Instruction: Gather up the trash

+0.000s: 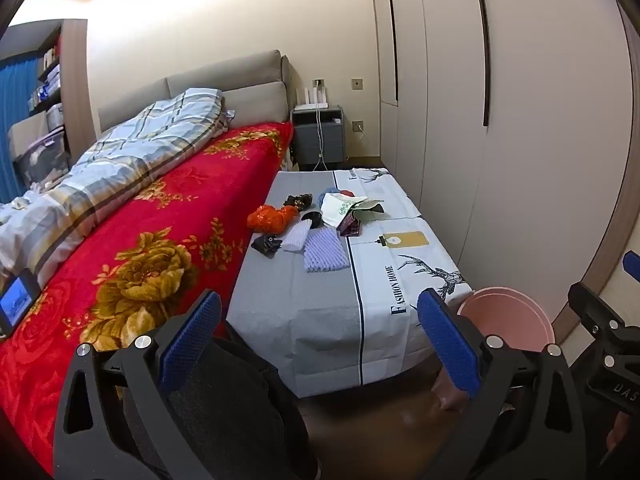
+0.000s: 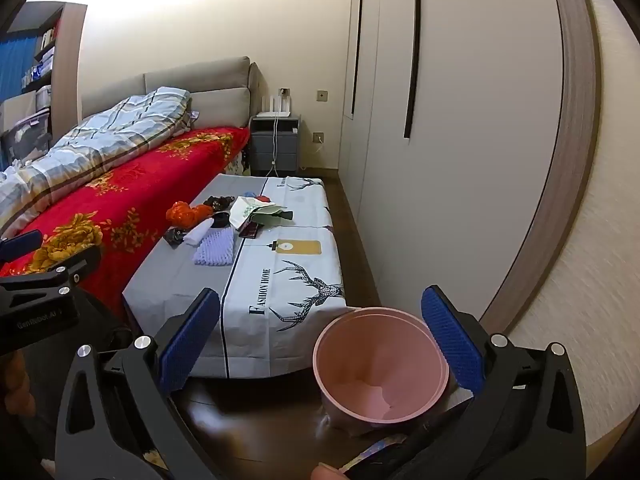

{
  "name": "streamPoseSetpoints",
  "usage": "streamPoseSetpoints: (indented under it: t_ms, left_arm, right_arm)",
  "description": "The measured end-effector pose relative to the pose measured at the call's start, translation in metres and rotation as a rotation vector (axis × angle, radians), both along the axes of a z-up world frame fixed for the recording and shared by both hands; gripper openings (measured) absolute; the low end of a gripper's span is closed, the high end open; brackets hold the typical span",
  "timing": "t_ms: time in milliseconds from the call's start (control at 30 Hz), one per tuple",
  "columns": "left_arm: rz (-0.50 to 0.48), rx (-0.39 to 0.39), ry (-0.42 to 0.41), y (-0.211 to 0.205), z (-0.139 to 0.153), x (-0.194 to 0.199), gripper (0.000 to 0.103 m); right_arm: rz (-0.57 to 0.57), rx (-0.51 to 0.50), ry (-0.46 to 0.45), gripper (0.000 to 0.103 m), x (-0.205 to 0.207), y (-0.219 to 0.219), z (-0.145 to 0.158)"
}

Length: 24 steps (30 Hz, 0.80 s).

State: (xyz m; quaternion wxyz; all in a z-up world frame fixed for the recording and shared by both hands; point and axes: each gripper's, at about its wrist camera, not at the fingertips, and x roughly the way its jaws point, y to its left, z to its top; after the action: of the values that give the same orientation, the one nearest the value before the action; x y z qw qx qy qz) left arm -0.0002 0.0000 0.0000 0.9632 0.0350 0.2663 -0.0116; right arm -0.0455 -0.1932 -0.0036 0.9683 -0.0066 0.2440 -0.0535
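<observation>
Currently the collection has not started: both the left gripper [image 1: 320, 344] and the right gripper [image 2: 322, 346] hang with jaws spread wide and nothing between them. All trash lies on the cloth-covered surface [image 2: 288, 280] beside the bed [image 1: 152, 216]: orange bag [image 1: 271, 216], dark wrappers [image 1: 267, 244], foam sleeves [image 1: 324, 251], paper scraps [image 1: 340, 206]. On the floor before the surface, the pink bin [image 2: 380, 364] appears nearly empty
</observation>
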Motion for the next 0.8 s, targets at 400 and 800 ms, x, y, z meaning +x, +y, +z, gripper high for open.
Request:
streamPoseSetpoints:
  t_ms: [400,800]
  left_arm:
    - [0.003,0.005,-0.002,-0.004,0.002,-0.001,0.095]
    - [-0.002,0.010,-0.002,0.002,-0.004,-0.002,0.095]
  right_arm:
    - [0.002,-0.002,0.008,0.099,0.001,0.006,0.003]
    - [0.004,0.006,0.005,0.099,-0.001,0.009,0.000]
